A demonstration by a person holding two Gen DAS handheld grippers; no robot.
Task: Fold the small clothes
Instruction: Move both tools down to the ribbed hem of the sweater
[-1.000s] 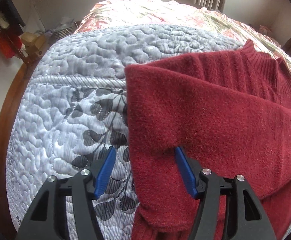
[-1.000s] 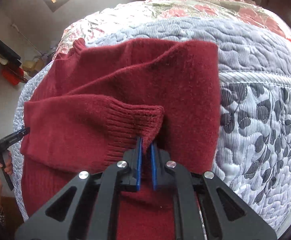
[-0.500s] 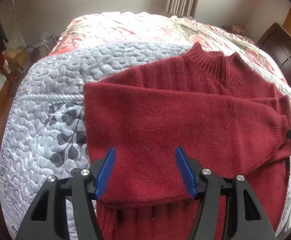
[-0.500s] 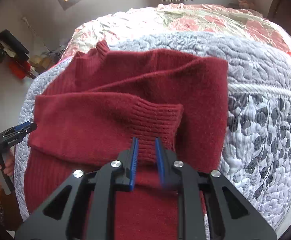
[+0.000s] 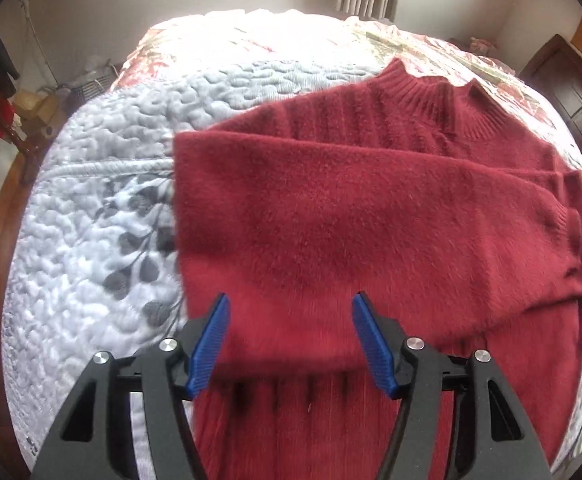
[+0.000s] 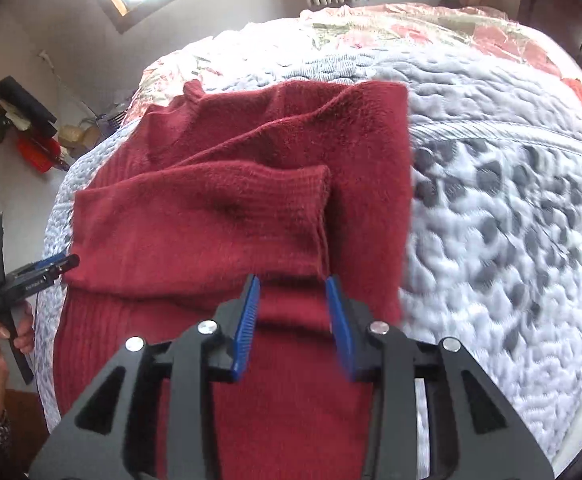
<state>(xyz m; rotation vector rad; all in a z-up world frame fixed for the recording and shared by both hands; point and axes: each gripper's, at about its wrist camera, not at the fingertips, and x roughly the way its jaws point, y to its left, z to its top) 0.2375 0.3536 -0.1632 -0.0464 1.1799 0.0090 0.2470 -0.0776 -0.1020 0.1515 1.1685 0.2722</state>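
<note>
A dark red sweater (image 5: 363, 216) lies flat on the bed's grey quilt (image 5: 91, 240), one sleeve (image 6: 211, 220) folded across its body. The left tongs (image 5: 289, 340) gape wide above the sleeve's near edge, holding nothing. The right tongs (image 6: 293, 326) stand apart, empty, just near of the cuff (image 6: 307, 200).

The sweater (image 5: 371, 216) lies flat on the quilt (image 5: 91, 240), collar (image 5: 443, 100) toward the far end of the bed; a sleeve (image 6: 211, 224) lies folded across its chest, cuff (image 6: 307, 192) toward the right; the left gripper (image 5: 289, 340) hovers over the near hem; the right gripper (image 6: 293, 320) sits just before the cuff.
</note>
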